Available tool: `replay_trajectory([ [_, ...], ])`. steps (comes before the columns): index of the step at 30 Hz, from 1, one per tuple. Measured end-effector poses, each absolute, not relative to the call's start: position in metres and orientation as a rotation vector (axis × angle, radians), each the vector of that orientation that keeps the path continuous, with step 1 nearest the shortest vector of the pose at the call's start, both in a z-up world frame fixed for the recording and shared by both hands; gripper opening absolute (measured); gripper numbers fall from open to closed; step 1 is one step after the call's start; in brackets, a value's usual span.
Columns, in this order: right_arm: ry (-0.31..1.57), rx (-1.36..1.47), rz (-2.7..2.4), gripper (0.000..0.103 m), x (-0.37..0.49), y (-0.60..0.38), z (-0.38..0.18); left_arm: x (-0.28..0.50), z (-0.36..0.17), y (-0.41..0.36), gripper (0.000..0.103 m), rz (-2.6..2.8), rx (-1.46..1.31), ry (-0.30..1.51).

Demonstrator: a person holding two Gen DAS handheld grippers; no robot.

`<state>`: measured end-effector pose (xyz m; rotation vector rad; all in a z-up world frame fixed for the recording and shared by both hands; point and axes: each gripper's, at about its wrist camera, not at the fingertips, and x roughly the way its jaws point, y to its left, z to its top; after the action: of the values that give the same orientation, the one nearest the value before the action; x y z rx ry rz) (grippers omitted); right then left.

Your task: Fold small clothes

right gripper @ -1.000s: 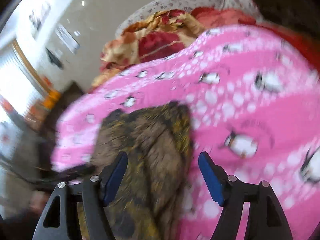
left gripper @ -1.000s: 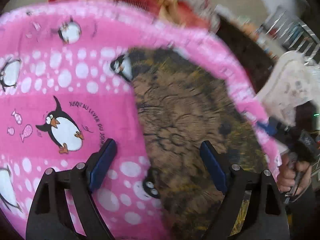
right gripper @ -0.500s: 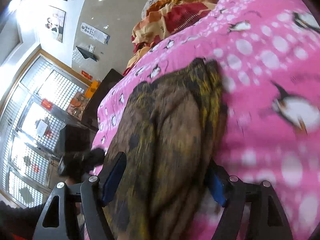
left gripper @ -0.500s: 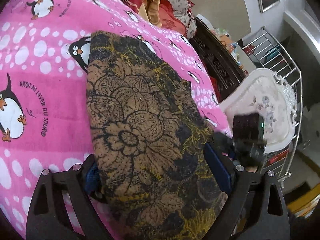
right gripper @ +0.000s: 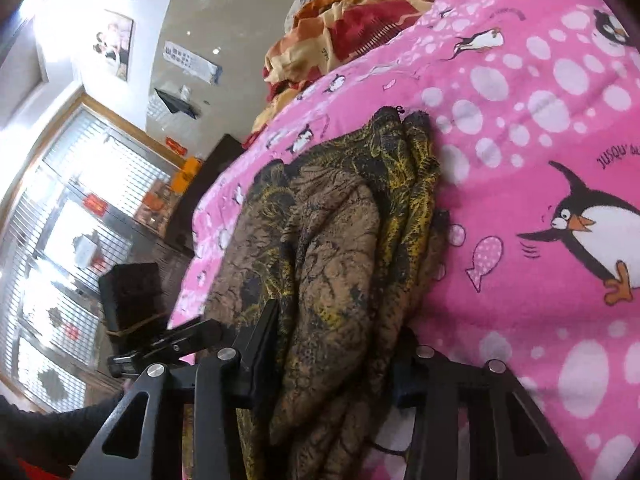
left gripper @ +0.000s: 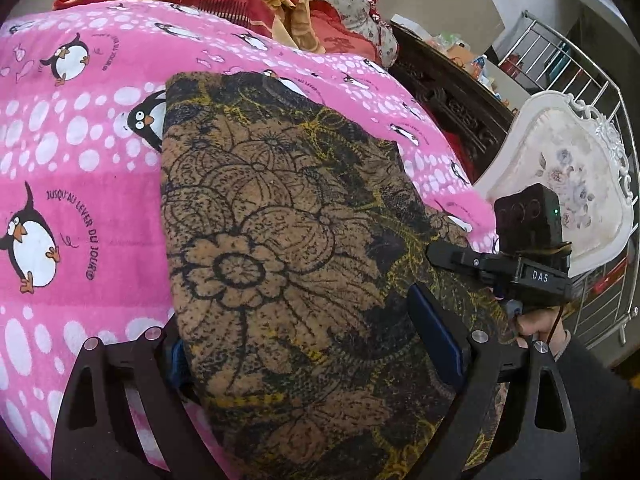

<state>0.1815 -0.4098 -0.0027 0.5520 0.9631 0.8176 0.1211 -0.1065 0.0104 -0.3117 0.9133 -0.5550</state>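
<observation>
Brown flowered cloth (left gripper: 280, 248) lying near the pink blanket's (left gripper: 80, 184) edge, left claw (left gripper: 316, 344) gaping wide astride it, right claw (right gripper: 336, 344) pinching its bunched folds.

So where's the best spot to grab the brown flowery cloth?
Probably its near edge, from the front. The cloth lies flat on the pink blanket, and that edge hangs toward both grippers. The left gripper straddles it; the right gripper looks already closed on its bunched folds.
</observation>
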Motion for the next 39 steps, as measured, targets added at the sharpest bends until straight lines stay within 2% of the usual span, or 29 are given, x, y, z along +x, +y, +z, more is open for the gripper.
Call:
replay_trajectory([
  [8, 0.959, 0.562, 0.82, 0.046, 0.179, -0.413, -0.003, 0.121, 0.009, -0.111, 0.091, -0.543, -0.29, 0.903],
  [14, 0.967, 0.468, 0.85, 0.068, 0.171, -0.397, 0.006, 0.122, 0.009, -0.119, 0.091, -0.512, -0.231, 0.91],
  [16, 0.98, 0.421, 0.887, 0.087, 0.174, -0.387, 0.01, 0.122, 0.01, -0.125, 0.091, -0.492, -0.195, 0.915],
  [18, 0.992, 0.357, 0.896, 0.092, 0.176, -0.375, 0.013, 0.122, 0.01, -0.128, 0.091, -0.485, -0.185, 0.917],
  [21, 0.982, 0.323, 0.89, 0.093, 0.174, -0.369, 0.013, 0.123, 0.009, -0.129, 0.091, -0.478, -0.173, 0.915],
  [26, 0.966, 0.485, 0.931, 0.09, 0.182, -0.389, 0.006, 0.124, 0.007, -0.131, 0.091, -0.472, -0.165, 0.912],
  [30, 0.993, 0.445, 0.937, 0.09, 0.187, -0.383, 0.006, 0.122, 0.006, -0.129, 0.091, -0.474, -0.176, 0.906],
  [32, 0.993, 0.446, 0.924, 0.079, 0.19, -0.382, 0.007, 0.122, 0.005, -0.128, 0.091, -0.476, -0.179, 0.905],
  [33, 0.989, 0.456, 0.907, 0.066, 0.189, -0.385, 0.005, 0.121, 0.005, -0.128, 0.091, -0.475, -0.18, 0.905],
  [34, 0.984, 0.491, 0.875, 0.048, 0.19, -0.392, 0.0, 0.121, 0.005, -0.127, 0.091, -0.475, -0.18, 0.904],
  [35, 0.99, 0.528, 0.843, 0.04, 0.191, -0.399, -0.004, 0.121, 0.005, -0.127, 0.091, -0.475, -0.18, 0.904],
  [37, 0.978, 0.561, 0.844, 0.033, 0.191, -0.405, -0.007, 0.122, 0.005, -0.127, 0.091, -0.474, -0.178, 0.905],
  [39, 0.984, 0.516, 0.841, 0.031, 0.19, -0.398, -0.004, 0.121, 0.005, -0.126, 0.091, -0.473, -0.177, 0.905],
])
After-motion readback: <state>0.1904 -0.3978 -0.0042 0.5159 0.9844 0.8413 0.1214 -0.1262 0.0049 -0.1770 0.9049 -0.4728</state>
